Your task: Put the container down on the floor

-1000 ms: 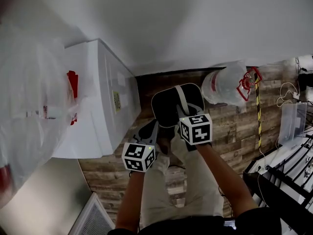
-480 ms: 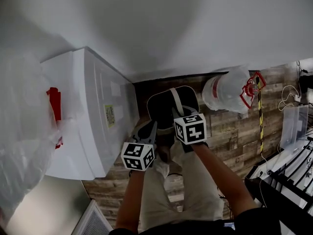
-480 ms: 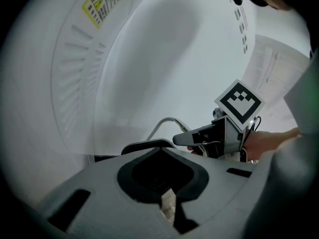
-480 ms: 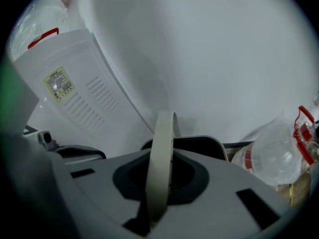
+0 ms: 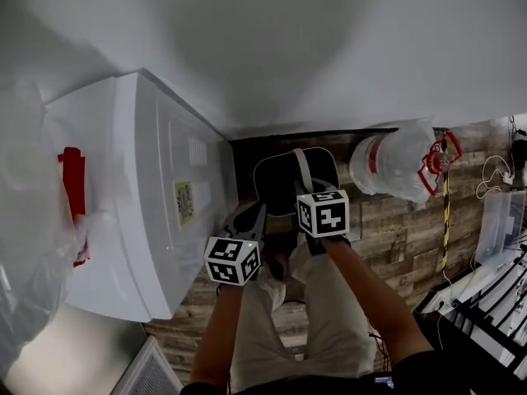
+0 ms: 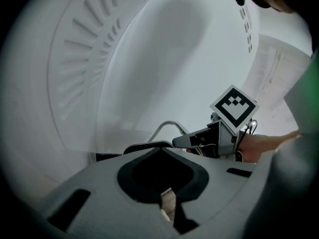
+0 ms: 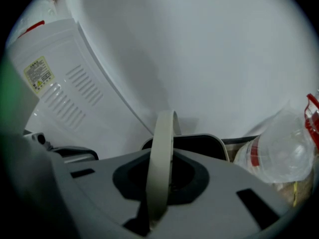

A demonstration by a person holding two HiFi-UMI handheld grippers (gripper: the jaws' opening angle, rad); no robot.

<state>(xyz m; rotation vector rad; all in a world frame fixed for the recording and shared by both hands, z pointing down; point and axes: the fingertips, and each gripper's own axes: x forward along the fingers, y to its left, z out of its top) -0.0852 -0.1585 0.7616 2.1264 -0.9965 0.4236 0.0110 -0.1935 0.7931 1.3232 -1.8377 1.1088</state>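
Head view: the dark container (image 5: 276, 183) is seen low against the foot of the white wall (image 5: 329, 48), over the wooden floor (image 5: 387, 220), between a white appliance (image 5: 148, 204) and a clear plastic jug (image 5: 394, 163). Whether its base touches the floor cannot be told, since the underside is hidden. Its pale handle (image 5: 302, 169) is raised and leads to the right tongs (image 5: 303, 192), whose jaw tips are largely covered by the marker cube (image 5: 323, 212). The left tongs (image 5: 254, 216) are held just beside the container's near left edge; contact cannot be made out. The appliance's left end is veiled by blurred pale plastic.

Left gripper view: the left tongs (image 6: 167, 203) are drawn together with nothing gripped, and only a sliver of floor is shown through the slit. Beyond them, part of the container's rim (image 6: 144, 146) and the handle's arc (image 6: 167, 125) are seen; the rest is hidden by the housing.

Right gripper view: the right tongs (image 7: 158, 183) are clamped on the handle (image 7: 162, 148), which runs upright between the jaws. The container (image 7: 199, 143) is shown only as a far rim, and the jug (image 7: 279, 156) is cut off at the edge.
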